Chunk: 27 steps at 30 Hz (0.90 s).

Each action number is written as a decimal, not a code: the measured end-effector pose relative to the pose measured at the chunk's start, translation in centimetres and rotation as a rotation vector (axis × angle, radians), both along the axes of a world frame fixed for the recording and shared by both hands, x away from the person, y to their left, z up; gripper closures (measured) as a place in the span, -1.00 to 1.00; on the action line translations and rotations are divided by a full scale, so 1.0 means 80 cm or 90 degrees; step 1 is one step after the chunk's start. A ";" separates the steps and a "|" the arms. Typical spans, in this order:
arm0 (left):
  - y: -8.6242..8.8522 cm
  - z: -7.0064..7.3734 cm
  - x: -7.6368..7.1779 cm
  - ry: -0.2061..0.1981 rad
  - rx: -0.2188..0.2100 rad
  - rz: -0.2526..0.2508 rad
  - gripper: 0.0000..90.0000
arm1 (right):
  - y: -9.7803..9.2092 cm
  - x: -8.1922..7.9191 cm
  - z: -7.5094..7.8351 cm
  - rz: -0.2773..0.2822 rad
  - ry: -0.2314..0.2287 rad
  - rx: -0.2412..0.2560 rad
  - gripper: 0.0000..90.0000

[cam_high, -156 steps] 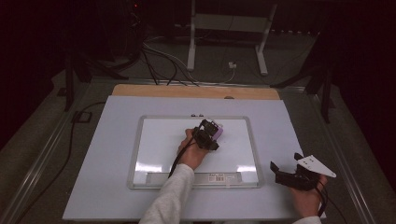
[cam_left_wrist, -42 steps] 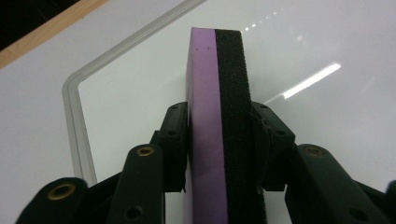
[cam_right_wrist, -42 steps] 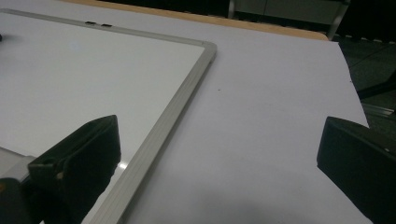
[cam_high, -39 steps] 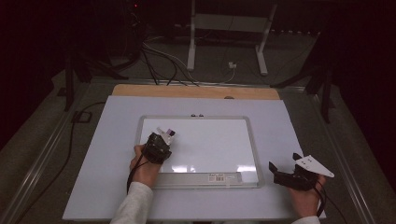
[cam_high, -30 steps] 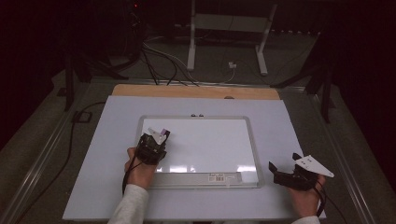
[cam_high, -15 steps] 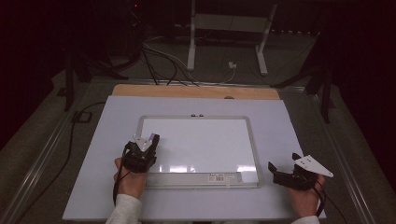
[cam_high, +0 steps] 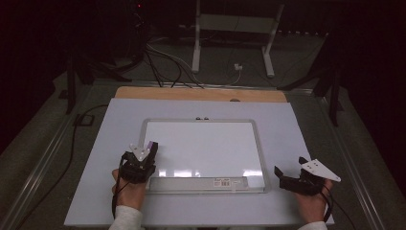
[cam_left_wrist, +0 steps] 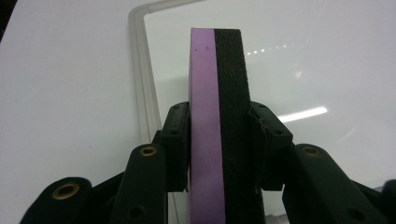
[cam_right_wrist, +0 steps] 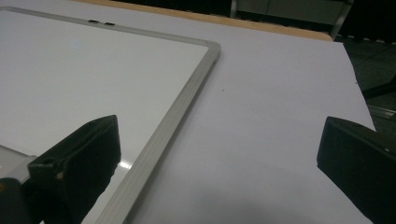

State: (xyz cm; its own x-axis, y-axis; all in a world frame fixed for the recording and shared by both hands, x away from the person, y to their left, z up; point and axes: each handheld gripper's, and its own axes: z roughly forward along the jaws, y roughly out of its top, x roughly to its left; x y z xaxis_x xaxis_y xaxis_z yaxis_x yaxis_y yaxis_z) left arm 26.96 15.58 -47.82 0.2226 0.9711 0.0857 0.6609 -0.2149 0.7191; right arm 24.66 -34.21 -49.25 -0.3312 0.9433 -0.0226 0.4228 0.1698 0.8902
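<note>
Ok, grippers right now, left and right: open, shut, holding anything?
Left gripper: shut on the purple-and-black eraser, at the whiteboard's left edge.
Right gripper: open, holding nothing, beside the whiteboard's right edge.

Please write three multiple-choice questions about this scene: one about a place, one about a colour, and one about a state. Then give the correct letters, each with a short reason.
1. Where is the left claw?
A. at the left edge of the whiteboard
B. at the far wooden strip
C. beyond the whiteboard's right edge

2. Which colours does the eraser held in the left claw have?
A. red and white
B. purple and black
C. green and yellow

3. What is the state of the right claw?
A. shut on a marker
B. shut on the whiteboard's frame
C. open and empty

Answers: 1 A, the high view shows it at the board's left frame, near the front corner. 2 B, the left gripper view shows a purple layer beside a black one. 3 C, the right gripper view shows its jaws wide apart with bare table between them.
</note>
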 end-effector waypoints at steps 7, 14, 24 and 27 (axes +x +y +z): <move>0.005 -0.005 -0.004 0.010 -0.006 0.016 0.43 | 0.001 0.001 0.000 0.001 0.000 -0.001 -1.00; 0.004 -0.008 -0.009 0.015 0.001 0.030 0.42 | 0.001 0.001 0.000 0.002 -0.001 0.000 -1.00; 0.007 -0.010 -0.012 0.032 -0.023 0.024 0.19 | 0.001 0.001 0.000 0.002 -0.001 0.000 -1.00; 0.007 -0.009 -0.011 0.025 -0.027 0.019 0.07 | 0.001 0.001 0.000 0.002 0.001 -0.001 -1.00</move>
State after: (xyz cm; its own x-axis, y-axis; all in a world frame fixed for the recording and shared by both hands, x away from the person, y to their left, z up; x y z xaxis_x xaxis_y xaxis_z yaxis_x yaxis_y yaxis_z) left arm 26.11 16.16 -48.55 0.1960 0.9800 0.0356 0.6948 -0.1644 0.7001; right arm 24.74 -34.10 -49.28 -0.3342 0.9422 -0.0234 0.4229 0.1721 0.8897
